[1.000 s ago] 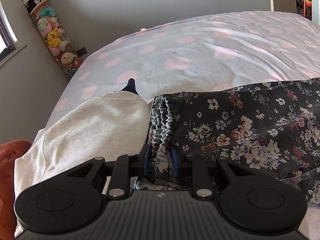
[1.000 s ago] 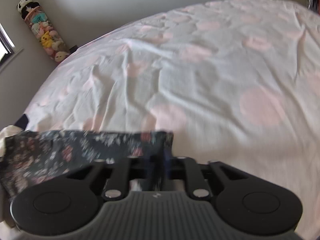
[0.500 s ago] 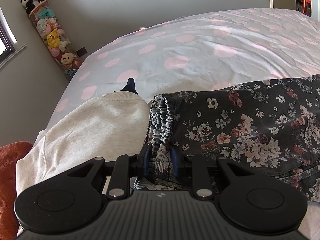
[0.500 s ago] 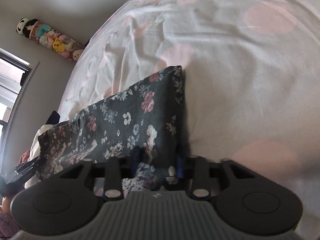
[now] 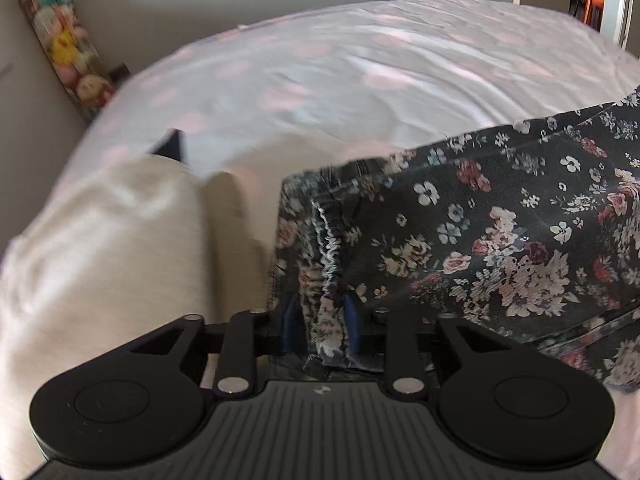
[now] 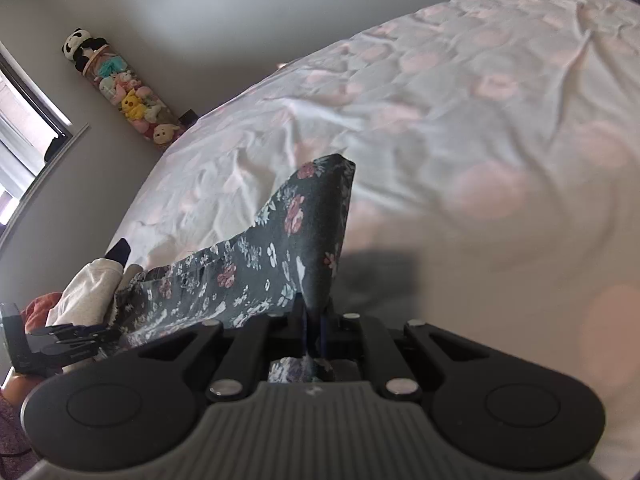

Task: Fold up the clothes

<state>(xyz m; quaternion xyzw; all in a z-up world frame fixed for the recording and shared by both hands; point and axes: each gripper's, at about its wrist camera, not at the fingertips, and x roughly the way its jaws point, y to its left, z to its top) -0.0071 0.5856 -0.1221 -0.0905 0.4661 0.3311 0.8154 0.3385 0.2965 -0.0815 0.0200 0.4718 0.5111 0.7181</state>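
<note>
A dark floral garment [image 5: 500, 240] with an elastic waistband hangs stretched between my two grippers above the bed. My left gripper [image 5: 320, 316] is shut on the gathered waistband end. My right gripper [image 6: 316, 320] is shut on the other end of the floral garment [image 6: 288, 240], which rises as a fold in front of it. The left gripper [image 6: 60, 344] also shows at the far left of the right wrist view.
A cream sweatshirt [image 5: 100, 248] lies on the bed [image 5: 360, 80] to the left, with a dark item [image 5: 172, 146] behind it. An orange cloth [image 6: 40, 308] lies beyond it. A tube of plush toys [image 6: 124, 96] leans in the wall corner.
Both grippers have lifted the floral garment off the bed. The right gripper raised and swung its end up. The left gripper moved right, away from the sweatshirt.
</note>
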